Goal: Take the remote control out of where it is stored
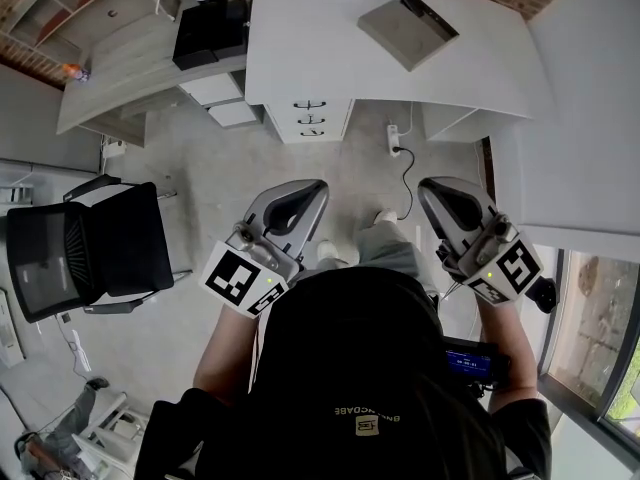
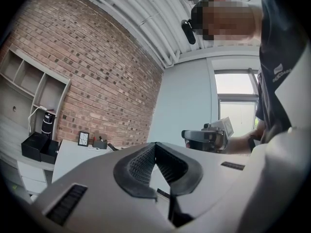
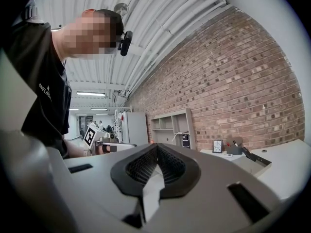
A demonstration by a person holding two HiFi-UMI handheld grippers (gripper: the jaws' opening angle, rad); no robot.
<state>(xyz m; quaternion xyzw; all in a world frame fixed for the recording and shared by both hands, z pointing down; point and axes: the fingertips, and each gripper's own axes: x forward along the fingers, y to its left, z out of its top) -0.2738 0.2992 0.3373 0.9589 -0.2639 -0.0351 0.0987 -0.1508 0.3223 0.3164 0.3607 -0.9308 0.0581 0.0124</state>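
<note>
Both grippers closed and empty, well short of the desk.
Left gripper (image 1: 293, 196) and right gripper (image 1: 452, 196) are held level at waist height with jaws together, pointed toward the desk (image 1: 480, 58). Remote control not in sight; probably inside the drawers (image 1: 310, 118) beneath, so nothing to grasp yet.

Well ahead of your jaws stands the desk (image 1: 330, 58), with the drawers (image 1: 310, 118) under it and a board (image 1: 405, 30) on top. A power strip (image 1: 394, 140) lies on the floor (image 1: 220, 168) between your jaws and the desk. The chair (image 1: 90, 248) sits left of your left gripper (image 1: 300, 190).
</note>
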